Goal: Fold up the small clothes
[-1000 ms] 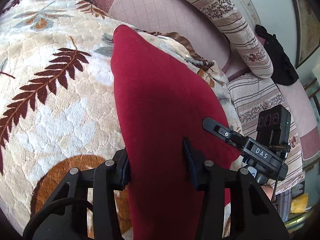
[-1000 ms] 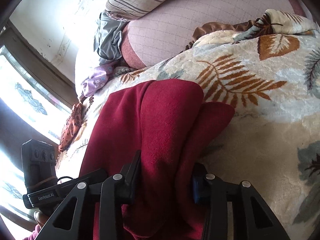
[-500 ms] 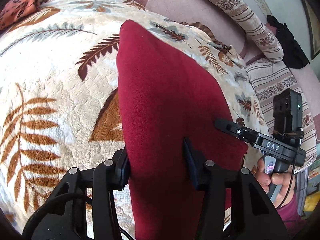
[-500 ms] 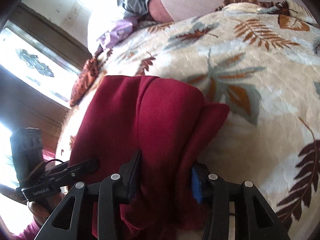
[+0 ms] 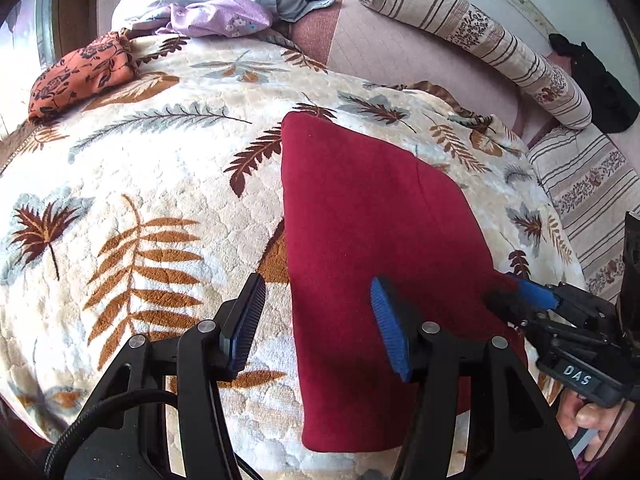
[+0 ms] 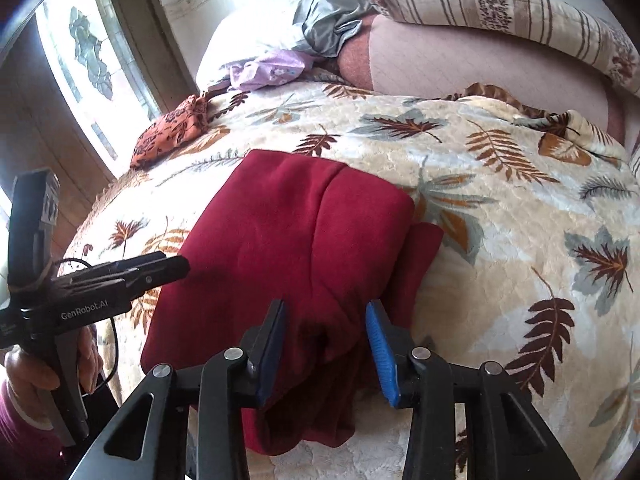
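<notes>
Leaf-print blanket (image 5: 120,184) — red garment (image 5: 360,216) lengthwise, away

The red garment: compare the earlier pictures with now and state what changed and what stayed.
Both grippers let go: the left gripper has just been opening, the right gripper closing again, neither pressing the red garment. Both pulled back. The garment stays folded on the leaf-patterned blanket.

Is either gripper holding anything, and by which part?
Left gripper: nothing; jaws just opened astride the red garment's left edge. Right gripper: jaws just closing around its near fold; grip unclear.
</notes>
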A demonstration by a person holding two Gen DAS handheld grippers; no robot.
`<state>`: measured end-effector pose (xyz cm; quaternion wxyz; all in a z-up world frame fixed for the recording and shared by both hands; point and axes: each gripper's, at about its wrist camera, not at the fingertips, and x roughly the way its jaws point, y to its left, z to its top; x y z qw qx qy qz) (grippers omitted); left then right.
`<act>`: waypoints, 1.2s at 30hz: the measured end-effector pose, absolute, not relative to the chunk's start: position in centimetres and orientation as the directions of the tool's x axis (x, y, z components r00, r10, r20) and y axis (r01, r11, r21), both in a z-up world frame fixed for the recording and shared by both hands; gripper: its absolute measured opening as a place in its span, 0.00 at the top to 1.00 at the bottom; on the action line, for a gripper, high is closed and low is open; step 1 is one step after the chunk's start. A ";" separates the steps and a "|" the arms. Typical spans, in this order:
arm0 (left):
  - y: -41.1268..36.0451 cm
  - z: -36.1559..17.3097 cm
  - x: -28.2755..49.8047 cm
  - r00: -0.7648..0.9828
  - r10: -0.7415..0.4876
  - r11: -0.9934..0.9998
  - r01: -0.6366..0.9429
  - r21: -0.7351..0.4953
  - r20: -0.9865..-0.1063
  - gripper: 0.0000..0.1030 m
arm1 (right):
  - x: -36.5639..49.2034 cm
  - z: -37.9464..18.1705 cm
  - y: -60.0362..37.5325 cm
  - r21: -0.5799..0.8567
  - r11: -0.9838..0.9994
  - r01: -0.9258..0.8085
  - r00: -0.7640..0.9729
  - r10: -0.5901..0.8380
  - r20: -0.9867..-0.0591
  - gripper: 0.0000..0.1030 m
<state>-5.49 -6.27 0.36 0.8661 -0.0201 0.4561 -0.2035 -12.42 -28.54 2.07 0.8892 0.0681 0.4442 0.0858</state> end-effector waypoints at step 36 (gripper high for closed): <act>-5.9 5.4 -11.4 0.699 -0.256 0.955 0.290 -0.062 -0.668 0.47 | -16.8 5.5 -26.1 0.127 0.991 0.045 0.713 0.057 -0.699 0.20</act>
